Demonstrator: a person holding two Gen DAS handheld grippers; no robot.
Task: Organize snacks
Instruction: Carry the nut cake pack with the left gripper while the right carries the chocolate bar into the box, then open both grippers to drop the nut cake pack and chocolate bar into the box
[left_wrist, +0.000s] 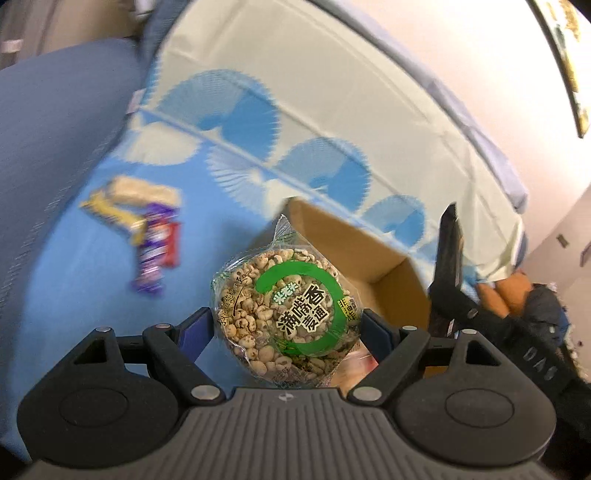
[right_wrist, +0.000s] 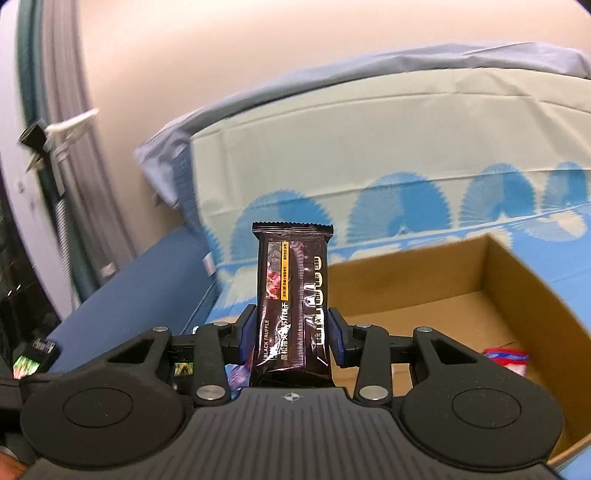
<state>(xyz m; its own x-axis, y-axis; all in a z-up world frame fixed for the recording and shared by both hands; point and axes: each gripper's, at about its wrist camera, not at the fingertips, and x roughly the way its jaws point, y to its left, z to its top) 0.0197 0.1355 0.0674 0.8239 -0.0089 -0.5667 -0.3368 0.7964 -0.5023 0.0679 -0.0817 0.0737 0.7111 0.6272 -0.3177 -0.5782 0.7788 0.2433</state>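
Note:
My left gripper (left_wrist: 287, 325) is shut on a round puffed-grain cake in a clear wrapper with a green ring label (left_wrist: 284, 308), held above the near edge of an open cardboard box (left_wrist: 391, 266). My right gripper (right_wrist: 291, 334) is shut on a dark brown "Black Truffle" bar (right_wrist: 291, 295), held upright beside the left side of the same box (right_wrist: 443, 295). A red-and-blue packet (right_wrist: 506, 356) lies inside the box. The right gripper's body (left_wrist: 454, 258) shows at the right of the left wrist view.
The box sits on a bed with a blue fan-pattern sheet (left_wrist: 229, 122). A small pile of snacks, yellow, purple and red wrappers (left_wrist: 144, 229), lies on the sheet at left. A blue pillow (left_wrist: 55, 122) lies at far left. A wall and curtain (right_wrist: 55, 147) stand behind.

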